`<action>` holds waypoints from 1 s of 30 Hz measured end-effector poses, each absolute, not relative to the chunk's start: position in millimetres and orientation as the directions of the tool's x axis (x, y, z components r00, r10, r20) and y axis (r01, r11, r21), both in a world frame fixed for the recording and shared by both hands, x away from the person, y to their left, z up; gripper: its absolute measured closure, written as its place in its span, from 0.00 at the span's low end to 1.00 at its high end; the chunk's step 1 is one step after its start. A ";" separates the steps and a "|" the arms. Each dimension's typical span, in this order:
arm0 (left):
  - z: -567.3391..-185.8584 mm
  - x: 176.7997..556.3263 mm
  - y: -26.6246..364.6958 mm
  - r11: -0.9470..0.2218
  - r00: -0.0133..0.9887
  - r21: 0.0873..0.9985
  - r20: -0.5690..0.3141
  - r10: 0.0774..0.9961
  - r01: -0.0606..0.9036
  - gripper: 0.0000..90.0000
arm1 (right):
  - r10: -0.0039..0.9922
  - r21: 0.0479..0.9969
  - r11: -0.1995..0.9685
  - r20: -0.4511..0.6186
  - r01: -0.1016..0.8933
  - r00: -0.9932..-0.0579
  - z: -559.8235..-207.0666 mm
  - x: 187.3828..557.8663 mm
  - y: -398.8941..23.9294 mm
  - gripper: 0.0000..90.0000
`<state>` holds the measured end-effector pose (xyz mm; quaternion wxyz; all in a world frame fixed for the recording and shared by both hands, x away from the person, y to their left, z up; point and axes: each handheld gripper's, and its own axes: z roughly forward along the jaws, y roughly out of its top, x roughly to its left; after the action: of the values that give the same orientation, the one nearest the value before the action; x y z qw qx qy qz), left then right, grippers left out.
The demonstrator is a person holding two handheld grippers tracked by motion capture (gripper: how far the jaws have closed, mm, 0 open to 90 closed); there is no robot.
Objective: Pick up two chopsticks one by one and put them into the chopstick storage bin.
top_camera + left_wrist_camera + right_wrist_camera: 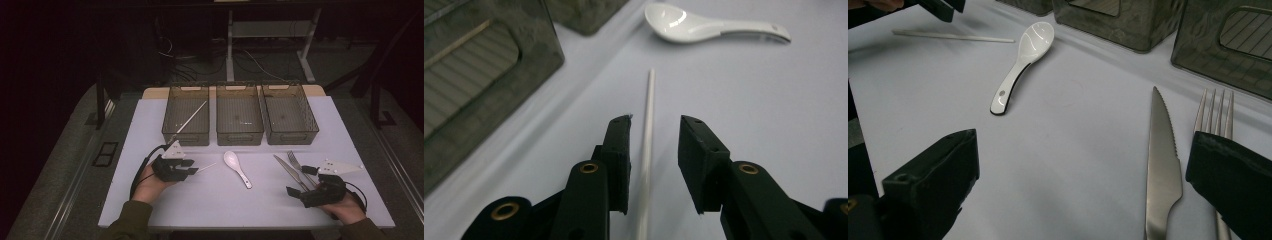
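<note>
A thin white chopstick (647,130) lies on the pale table (210,200) near the spoon (704,26), between the left gripper's (654,150) parted jaws, untouched. Right gripper (1083,185) gapes wide. Dark room.

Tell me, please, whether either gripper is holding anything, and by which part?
Nothing is held. The chopstick lies on the table between the left gripper's open fingers, untouched; the right gripper is open.

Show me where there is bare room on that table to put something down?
Bare patches: between the white spoon and the knife, and the near strip between the left tongs and right tongs. Crowded: the far edge with three bins, and around the fork.
</note>
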<state>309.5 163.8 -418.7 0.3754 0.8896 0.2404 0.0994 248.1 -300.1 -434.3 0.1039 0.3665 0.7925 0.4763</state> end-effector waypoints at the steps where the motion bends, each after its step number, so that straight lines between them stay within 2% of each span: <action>1: -419.5 307.4 167.3 -0.606 0.865 0.714 -0.001 0.501 0.352 0.73 | 0.680 0.831 0.277 0.186 0.482 -0.710 -434.3 248.1 -300.0 0.01; 5: -425.3 300.7 180.7 -0.605 0.860 0.707 -0.010 0.509 0.366 0.74 | 0.683 0.830 0.273 0.188 0.486 -0.706 -434.3 247.2 -299.4 0.01; 12: -435.4 302.1 196.6 -0.612 0.846 0.681 -0.022 0.532 0.403 0.84 | 0.683 0.830 0.277 0.184 0.485 -0.707 -434.4 246.9 -298.8 0.01; 20: -441.3 303.3 194.1 -0.612 0.851 0.676 -0.043 0.523 0.411 0.86 | 0.683 0.832 0.271 0.188 0.485 -0.705 -434.3 246.8 -299.4 0.01; 30: -443.2 302.5 190.6 -0.634 0.858 0.665 -0.020 0.513 0.395 0.92 | 0.685 0.830 0.272 0.189 0.487 -0.704 -434.2 246.6 -299.1 0.01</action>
<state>302.5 190.6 -443.2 0.3454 0.8999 0.2522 0.0855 246.6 -299.1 -434.2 0.1037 0.3707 0.7906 0.4762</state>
